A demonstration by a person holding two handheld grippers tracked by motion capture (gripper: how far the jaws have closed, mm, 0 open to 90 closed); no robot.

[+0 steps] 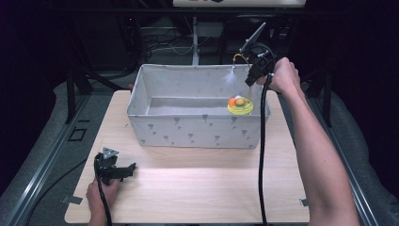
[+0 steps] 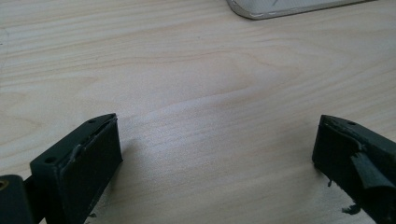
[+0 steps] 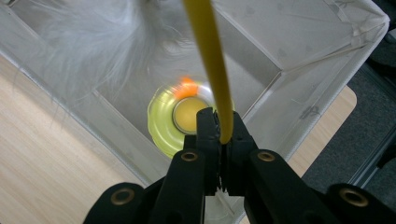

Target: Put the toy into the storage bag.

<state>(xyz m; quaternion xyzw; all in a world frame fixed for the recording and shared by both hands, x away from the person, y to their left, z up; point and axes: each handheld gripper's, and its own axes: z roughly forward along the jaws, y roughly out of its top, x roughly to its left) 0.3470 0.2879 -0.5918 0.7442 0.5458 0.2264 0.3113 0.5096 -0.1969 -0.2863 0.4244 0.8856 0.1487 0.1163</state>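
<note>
1. Right gripper point(image 3: 223, 135), jaws pinching a yellow wand point(image 3: 211, 65) with white feathers point(image 3: 107, 42).
2. The wand hangs over a yellow toy point(image 1: 240, 105) inside the grey fabric bin point(image 1: 188, 132).
3. Left gripper point(image 2: 215, 154), jaws spread, rests on the wooden table point(image 2: 187, 70).
4. No readable writing.

A pale wooden table point(image 1: 197, 188) carries a grey fabric bin point(image 1: 188, 129) at its far edge.

My right tool point(image 3: 219, 135) hangs over the right end of the bin point(image 1: 197, 132), with the wand point(image 3: 210, 60) rising from it and the disc toy point(image 1: 240, 105) directly below, inside the bin. My left tool point(image 1: 123, 170) sits on the counter point(image 1: 197, 188), in front of the bin's left corner, well apart.
</note>
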